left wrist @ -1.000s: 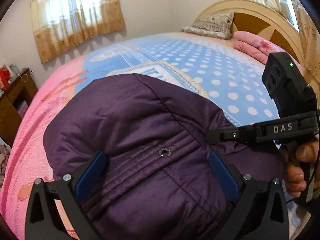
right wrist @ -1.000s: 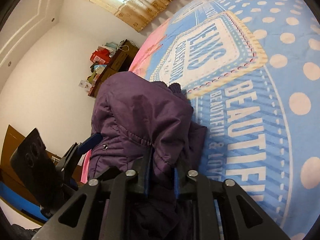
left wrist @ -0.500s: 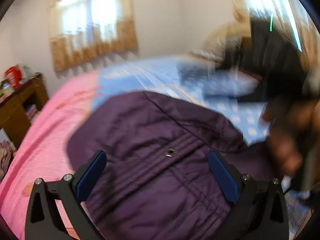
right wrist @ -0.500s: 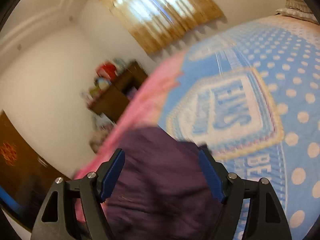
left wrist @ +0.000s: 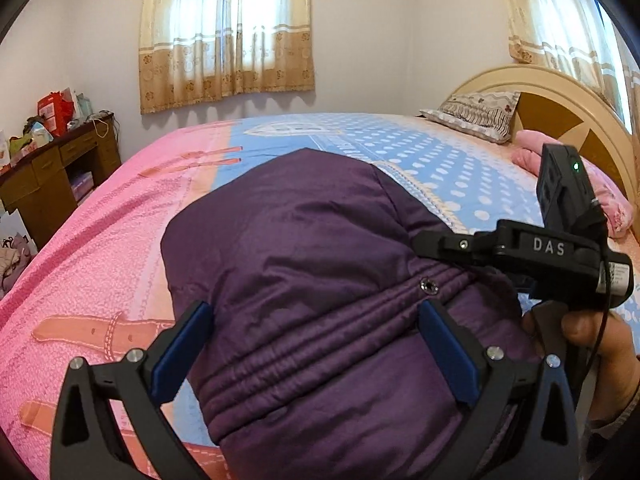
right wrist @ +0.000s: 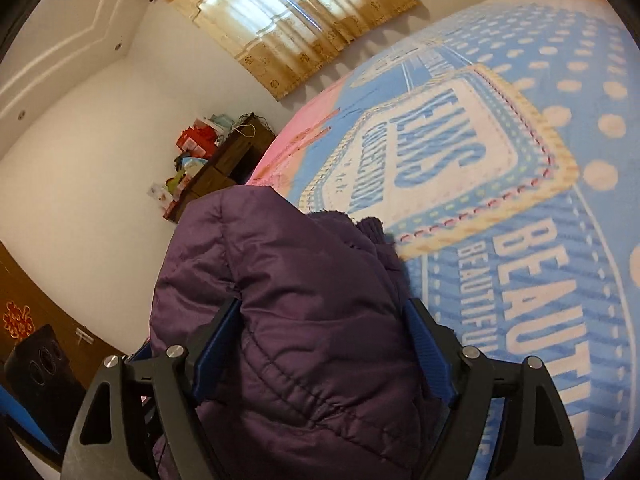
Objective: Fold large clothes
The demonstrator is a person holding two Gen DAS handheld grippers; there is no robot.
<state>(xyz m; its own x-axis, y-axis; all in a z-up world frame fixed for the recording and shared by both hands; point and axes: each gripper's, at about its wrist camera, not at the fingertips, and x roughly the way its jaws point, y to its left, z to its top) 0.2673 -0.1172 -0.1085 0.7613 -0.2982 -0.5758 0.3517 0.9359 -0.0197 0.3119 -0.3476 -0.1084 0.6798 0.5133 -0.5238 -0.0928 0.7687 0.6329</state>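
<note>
Since a second ago right gripper (right wrist: 324, 344) let go of the pinched fold of the purple jacket (left wrist: 320, 280); its jaws are opening now, blue fingers (right wrist: 428, 352) spread to either side of the puffy fabric, jacket bulk between them, not pinched. Left wrist view swung too: window curtains (left wrist: 228, 36) now fill upper centre, jacket sits more centre-right of frame. Left gripper (left wrist: 316, 352) wide and released, fingers (left wrist: 184, 348) hovering over the jacket's ribbed band, metal snap (left wrist: 429, 287) just above the right-hand finger. Jacket lies bunched in a folded mound on the bed (left wrist: 100, 248), lower centre of both views, straddling the pink and blue parts of the bedspread; in right wrist view it sits left of the printed lettering (right wrist: 432, 148). Right gripper body with "DAS" label shows at right edge of left view (left wrist: 548, 248), held by a hand (left wrist: 600, 344), its tip touching or just over the jacket's right side, cannot tell which. Pillow (left wrist: 476, 114) and headboard (left wrist: 560, 96) upper right, wooden table (left wrist: 52, 168) with clutter at left edge.
</note>
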